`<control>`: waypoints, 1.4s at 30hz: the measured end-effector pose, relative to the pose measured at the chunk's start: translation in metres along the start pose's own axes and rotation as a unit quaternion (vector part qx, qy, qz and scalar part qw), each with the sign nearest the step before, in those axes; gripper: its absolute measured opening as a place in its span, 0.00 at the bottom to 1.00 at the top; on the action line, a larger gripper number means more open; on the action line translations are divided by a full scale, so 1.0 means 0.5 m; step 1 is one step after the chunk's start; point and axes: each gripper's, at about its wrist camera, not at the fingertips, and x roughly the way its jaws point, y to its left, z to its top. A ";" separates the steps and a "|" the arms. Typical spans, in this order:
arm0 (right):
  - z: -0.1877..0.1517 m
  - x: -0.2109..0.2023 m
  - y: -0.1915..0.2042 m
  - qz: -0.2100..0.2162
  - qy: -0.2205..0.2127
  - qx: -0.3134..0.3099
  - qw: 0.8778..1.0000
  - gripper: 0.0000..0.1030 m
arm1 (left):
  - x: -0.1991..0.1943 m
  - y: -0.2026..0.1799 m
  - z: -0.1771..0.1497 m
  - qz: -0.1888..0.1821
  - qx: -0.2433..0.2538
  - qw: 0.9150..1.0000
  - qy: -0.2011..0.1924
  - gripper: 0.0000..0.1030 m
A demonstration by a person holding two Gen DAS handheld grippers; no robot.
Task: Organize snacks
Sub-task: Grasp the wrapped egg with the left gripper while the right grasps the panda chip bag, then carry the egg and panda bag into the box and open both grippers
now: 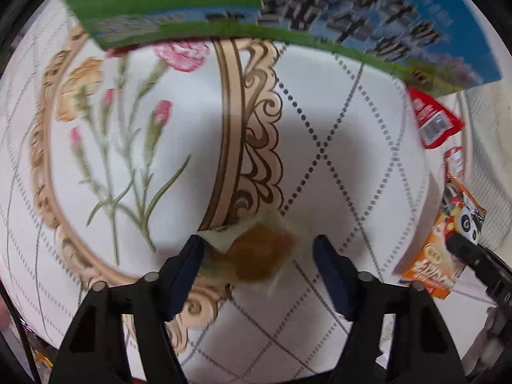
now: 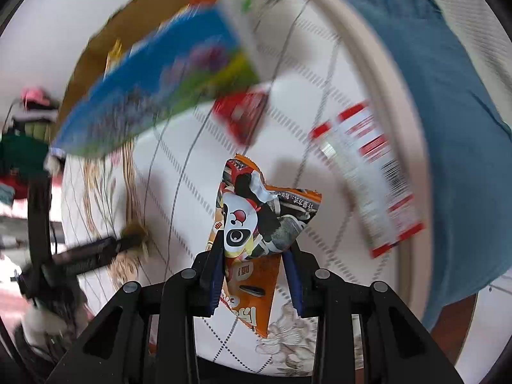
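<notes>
Left tongs (image 1: 259, 249) half-spread astride clear-wrapped brown snack (image 1: 260, 254) on tabletop (image 1: 336, 112); squeeze centrally. Right tongs (image 2: 252, 256) pinching orange packet (image 2: 256, 224); blue carton (image 1: 320, 9) at twelve o'clock.

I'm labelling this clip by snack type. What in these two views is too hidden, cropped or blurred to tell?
- Left wrist: wrapped pastry between the left tongs; clear wrapper blurred, contact uncertain.
- Left wrist: blue-green box cut by the top edge, print blurred.
- Right wrist: white-and-red packet motion-blurred, text unreadable.
- Right wrist: orange panda packet crumpled in the right tongs; lower print hidden.
</notes>
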 end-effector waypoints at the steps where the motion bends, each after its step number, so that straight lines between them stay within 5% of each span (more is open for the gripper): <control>1: -0.006 0.015 0.002 -0.001 0.005 -0.002 1.000 0.35 | 0.011 -0.002 0.003 0.005 0.004 1.000 0.003 0.65; 5: 0.005 0.083 0.006 -0.003 0.031 -0.001 1.000 0.41 | 0.031 -0.008 0.005 0.015 0.011 1.000 -0.002 0.64; 11: 0.007 0.042 0.013 -0.062 -0.002 0.027 0.998 0.70 | 0.018 0.011 -0.005 -0.016 -0.006 1.000 0.001 0.51; 21: 0.011 0.132 0.090 -0.086 0.031 0.028 0.995 0.70 | 0.049 0.048 -0.024 -0.022 0.004 0.999 0.027 0.53; 26: 0.004 0.155 0.115 -0.108 0.012 -0.019 0.994 0.54 | 0.028 -0.008 -0.028 -0.011 0.006 1.000 0.012 0.50; 35: 0.001 0.059 0.171 -0.067 -0.030 -0.052 0.996 0.51 | -0.078 -0.043 -0.036 -0.052 0.007 0.998 -0.031 0.48; 42: 0.061 -0.087 0.242 -0.002 -0.085 -0.075 0.994 0.51 | -0.269 -0.095 0.036 -0.117 0.015 0.987 -0.112 0.48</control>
